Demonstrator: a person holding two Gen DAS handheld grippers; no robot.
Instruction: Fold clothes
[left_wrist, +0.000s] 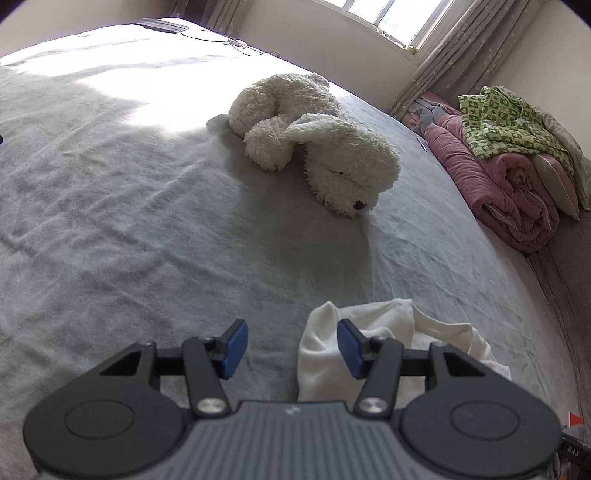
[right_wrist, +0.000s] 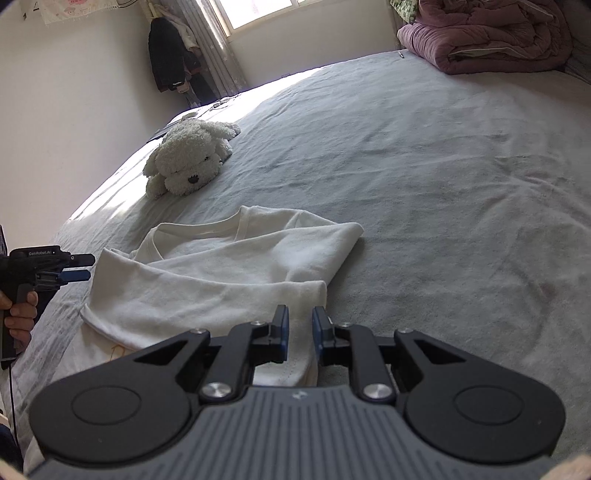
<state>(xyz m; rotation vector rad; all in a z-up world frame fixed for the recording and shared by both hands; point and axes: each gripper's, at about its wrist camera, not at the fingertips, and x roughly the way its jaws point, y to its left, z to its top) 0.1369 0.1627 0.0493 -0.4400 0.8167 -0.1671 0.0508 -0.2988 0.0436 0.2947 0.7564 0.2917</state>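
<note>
From my left tool (left_wrist: 291, 349), whose blue pads stand about half open with nothing between them, the white T-shirt (left_wrist: 391, 332) lies just ahead and off to the right side, one bunched edge rising beside the right pad; I judge I must swing right to reach it. Farther ahead lies a plush dog (left_wrist: 314, 144), and beyond it to the right a pink quilt (left_wrist: 498, 184). From my right tool (right_wrist: 300, 334), jaws nearly closed but a gap showing, gripping nothing that I can see, the shirt spreads directly ahead and leftward, its long axis running left to right, its near hem under my fingertips. This tool is nearer. The grey bed (right_wrist: 443, 184) is wrinkled; a window lights the room.
</note>
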